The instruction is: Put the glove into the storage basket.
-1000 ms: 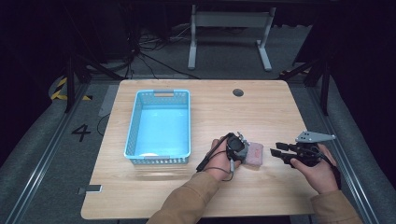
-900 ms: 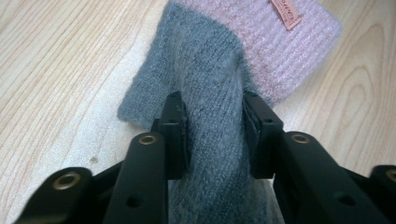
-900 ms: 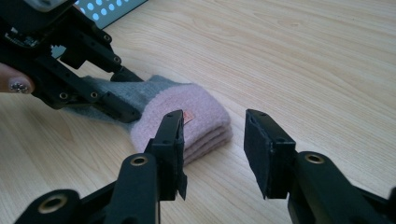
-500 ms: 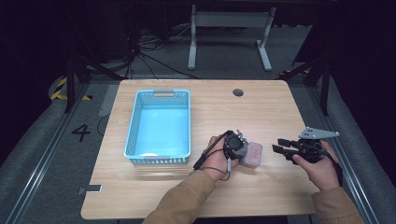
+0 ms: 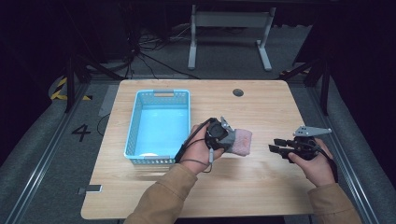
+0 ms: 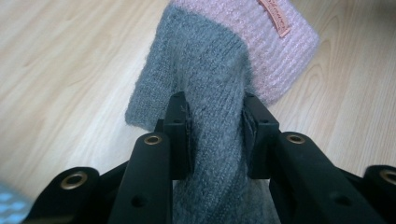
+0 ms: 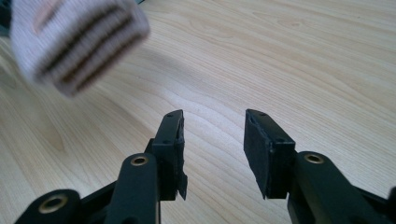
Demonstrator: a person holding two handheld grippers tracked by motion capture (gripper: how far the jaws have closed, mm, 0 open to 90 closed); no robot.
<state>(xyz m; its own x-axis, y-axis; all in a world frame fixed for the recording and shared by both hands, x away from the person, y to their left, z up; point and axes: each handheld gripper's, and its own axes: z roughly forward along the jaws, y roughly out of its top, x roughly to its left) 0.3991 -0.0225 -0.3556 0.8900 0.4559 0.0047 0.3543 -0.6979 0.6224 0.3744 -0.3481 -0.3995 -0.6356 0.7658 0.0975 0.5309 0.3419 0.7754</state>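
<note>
L tongs (image 6: 215, 135) pinch the grey end of a knit sock (image 6: 219, 79); its long axis runs straight out from them to the pink ribbed cuff w/ a small tag. In the high view the sock (image 5: 239, 141) sits right of the blue basket (image 5: 135, 122), prob. just clear of the table (image 5: 261, 107), hard to tell. Basket lies left, nearer the L hand. R tongs (image 7: 212, 140) spread, empty, pointing at the sock.

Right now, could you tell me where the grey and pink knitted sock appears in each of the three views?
High view: the sock lies right of centre, beside the blue basket.
Left gripper view: the sock fills the centre, pinched by the left gripper.
Right gripper view: blurred sock, top left.
Shared landmark: the wooden table.
</note>
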